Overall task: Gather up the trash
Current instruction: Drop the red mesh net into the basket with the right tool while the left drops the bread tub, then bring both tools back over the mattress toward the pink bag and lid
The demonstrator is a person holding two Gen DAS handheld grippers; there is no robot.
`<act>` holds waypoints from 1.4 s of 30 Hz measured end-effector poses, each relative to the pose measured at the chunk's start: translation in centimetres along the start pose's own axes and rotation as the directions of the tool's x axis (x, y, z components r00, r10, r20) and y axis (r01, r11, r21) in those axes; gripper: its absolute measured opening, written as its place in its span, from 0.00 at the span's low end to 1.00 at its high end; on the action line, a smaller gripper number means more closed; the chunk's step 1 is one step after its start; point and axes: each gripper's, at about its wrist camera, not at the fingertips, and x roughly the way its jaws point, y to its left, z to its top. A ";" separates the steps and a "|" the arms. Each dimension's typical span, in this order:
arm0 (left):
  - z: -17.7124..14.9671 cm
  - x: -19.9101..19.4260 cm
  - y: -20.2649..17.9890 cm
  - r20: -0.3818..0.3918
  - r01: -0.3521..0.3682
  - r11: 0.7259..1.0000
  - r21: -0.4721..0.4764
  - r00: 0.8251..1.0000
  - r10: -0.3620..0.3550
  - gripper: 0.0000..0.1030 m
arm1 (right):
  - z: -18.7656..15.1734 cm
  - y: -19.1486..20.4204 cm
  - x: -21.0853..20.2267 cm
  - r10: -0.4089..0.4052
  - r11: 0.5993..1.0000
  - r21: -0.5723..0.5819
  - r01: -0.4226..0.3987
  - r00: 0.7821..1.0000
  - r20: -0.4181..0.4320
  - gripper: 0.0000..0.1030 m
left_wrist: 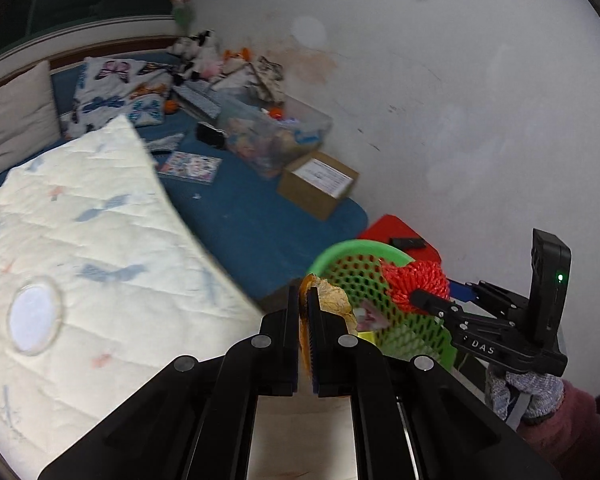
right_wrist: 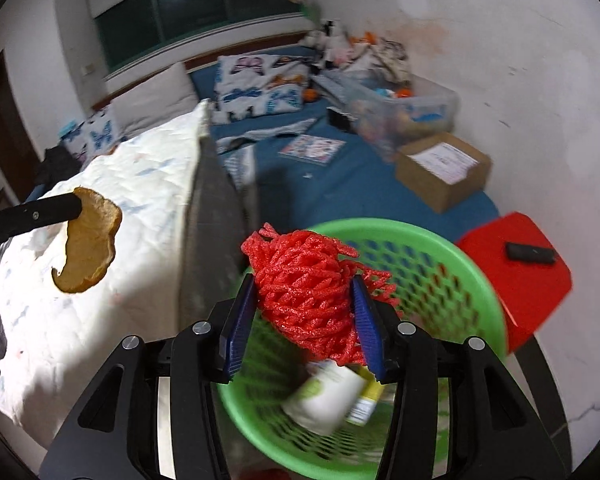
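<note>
The left tongs are closed almost fully on a piece of orange peel, which is pinched by its edge between the two fingers. In the right wrist view the peel is seen hanging free from the fingertip, above the white quilt at the near edge of the bed.

The right tongs are held partly open around a red foam net, which is pressed between the blue pads on both sides. The net is held directly above the green basket, over its near rim. Inside the basket a white cup and a small yellow-labelled container are seen lying on their sides, blurred.

The basket is placed beside the foot corner of the bed, next to a red stool on which a black remote is laid. Further up the bed, along the wall edge, a cardboard box and a clear plastic bin are set.
</note>
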 end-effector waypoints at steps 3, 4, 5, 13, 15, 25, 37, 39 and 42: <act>0.1 1.5 -2.0 -0.020 0.017 1.000 0.024 1.000 -0.017 0.04 | -0.5 -1.9 -0.6 -0.028 0.999 0.033 0.028 1.000 0.002 0.51; 0.1 1.8 -2.4 -0.026 0.020 0.999 0.030 0.999 -0.020 0.04 | -0.7 -2.5 -0.8 -0.033 0.998 0.045 0.033 0.999 0.003 0.55; 0.2 2.4 -3.0 -0.036 0.023 0.999 0.038 0.999 -0.022 0.04 | -0.9 -3.0 -1.0 -0.038 0.998 0.056 0.038 0.999 0.003 0.56; -0.1 5.9 -5.5 -0.100 0.027 0.997 0.069 0.995 -0.020 0.04 | -1.4 -5.4 -2.3 -0.052 0.994 0.101 0.050 0.998 0.018 0.74; -0.2 6.3 -6.1 -0.106 0.025 0.997 0.077 0.994 -0.016 0.04 | -1.5 -5.6 -2.5 -0.062 0.993 0.104 0.059 0.998 0.024 0.74; -0.1 8.1 -7.2 -0.137 0.019 0.996 0.087 0.991 -0.007 0.05 | -1.7 -6.6 -3.3 -0.050 0.991 0.127 0.045 0.998 0.037 0.74; -0.7 6.8 -6.8 -0.112 0.008 0.997 0.083 0.994 0.001 0.35 | -1.7 -6.1 -4.0 -0.029 0.991 0.134 0.022 0.999 0.045 0.74; -0.7 6.0 -6.3 -0.094 0.001 0.998 0.070 0.996 0.006 0.39 | -1.6 -5.6 -4.1 -0.018 0.992 0.125 0.012 0.999 0.046 0.74; -1.0 4.5 -5.0 -0.076 -0.027 0.999 0.047 0.997 0.031 0.40 | -1.4 -4.3 -3.9 -0.002 0.995 0.102 -0.002 0.999 0.044 0.75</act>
